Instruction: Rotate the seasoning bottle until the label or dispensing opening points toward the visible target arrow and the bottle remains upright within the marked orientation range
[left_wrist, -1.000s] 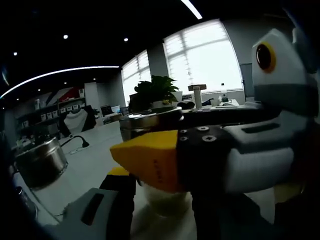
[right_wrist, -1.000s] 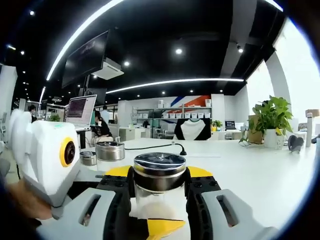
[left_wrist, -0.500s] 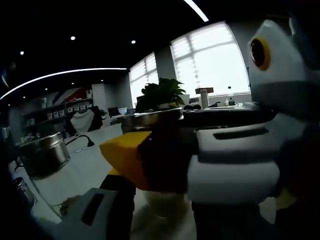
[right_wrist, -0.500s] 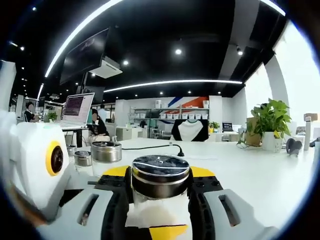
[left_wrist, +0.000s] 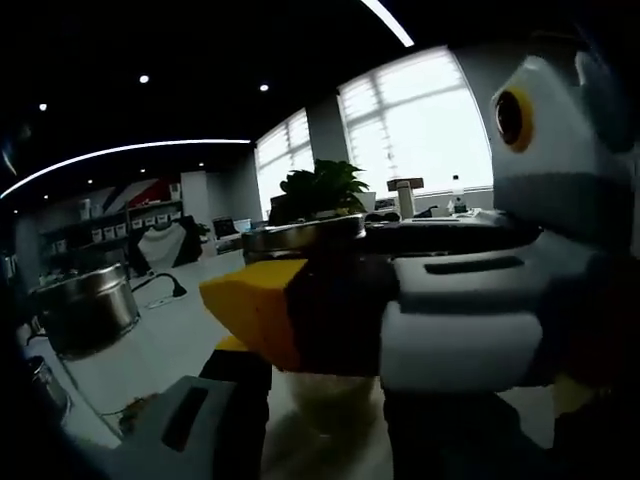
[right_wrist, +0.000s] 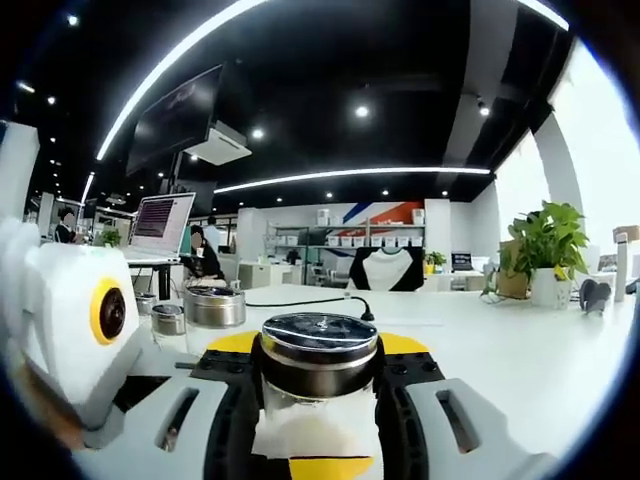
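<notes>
The seasoning bottle (right_wrist: 318, 345), clear glass with a steel lid and a white label, stands upright on the white table (right_wrist: 520, 350). My right gripper (right_wrist: 318, 372) is shut on it just under the lid, one jaw on each side. In the right gripper view the left gripper's white body (right_wrist: 80, 330) sits at the left, and one yellow fingertip (right_wrist: 320, 467) shows below the label. In the left gripper view the bottle's glass (left_wrist: 330, 405) fills the gap between the jaws of my left gripper (left_wrist: 325, 390). The right gripper (left_wrist: 262, 305) crosses above them from the right.
Two more steel-lidded jars (right_wrist: 212, 305) stand on the table to the left, one of them large in the left gripper view (left_wrist: 85, 315). A black cable (right_wrist: 320, 296) runs behind the bottle. A potted plant (right_wrist: 548, 245) stands at the right. People sit at a desk far left.
Both views have shifted slightly. The left gripper's body has slid a little to the left in the right gripper view. The bottle stays upright in both grips.
</notes>
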